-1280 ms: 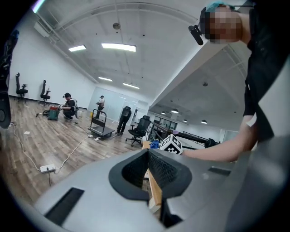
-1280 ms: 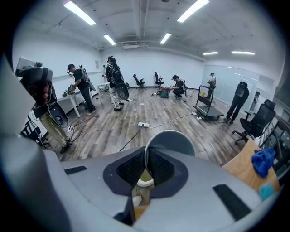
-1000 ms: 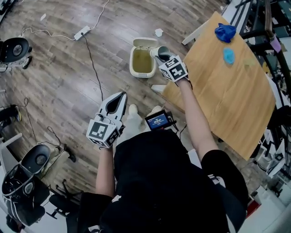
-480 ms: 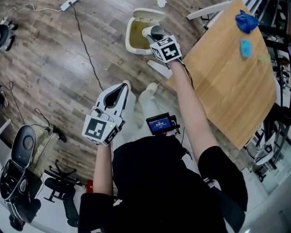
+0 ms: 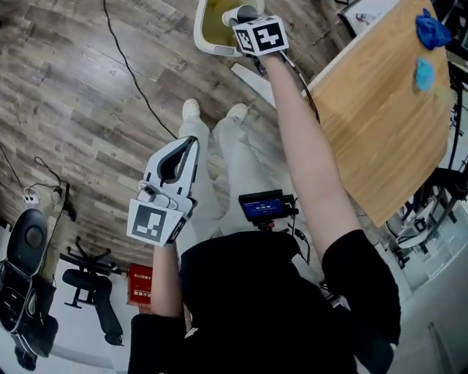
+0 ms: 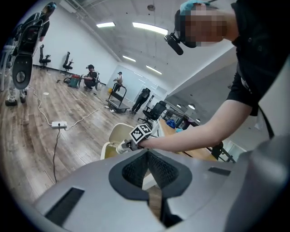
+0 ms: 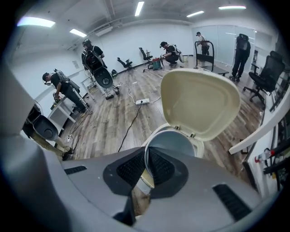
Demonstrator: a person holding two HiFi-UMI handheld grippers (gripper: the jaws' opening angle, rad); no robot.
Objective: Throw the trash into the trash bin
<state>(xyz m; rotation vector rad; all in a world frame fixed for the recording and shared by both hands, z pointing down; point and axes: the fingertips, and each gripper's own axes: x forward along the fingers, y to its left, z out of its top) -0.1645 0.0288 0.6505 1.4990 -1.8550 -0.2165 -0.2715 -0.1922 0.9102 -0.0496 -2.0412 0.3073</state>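
My right gripper [image 5: 240, 14] is shut on the rim wall of a grey paper cup [image 7: 173, 144], which hangs mouth-up and tilted over the cream trash bin [image 5: 207, 35]. The bin's lid [image 7: 199, 103] stands open behind the cup. In the right gripper view the cup's wall is pinched between the pads of the right gripper [image 7: 146, 153]. My left gripper [image 5: 191, 143] hangs lower at the left, shut with nothing in it, beside the person's legs. The left gripper [image 6: 148, 153] looks toward the bin [image 6: 113, 136] and the right gripper's marker cube [image 6: 141, 132].
A wooden table [image 5: 373, 124] with two blue things [image 5: 431, 29] at its far end stands right of the bin. A black cable [image 5: 124, 62] runs over the plank floor. Office chairs [image 5: 29, 248] and a red box [image 5: 140, 285] lie at the left.
Both grippers have sunk. The right one has carried the cup from beside the bin to over its open mouth. The left gripper stays shut and empty.
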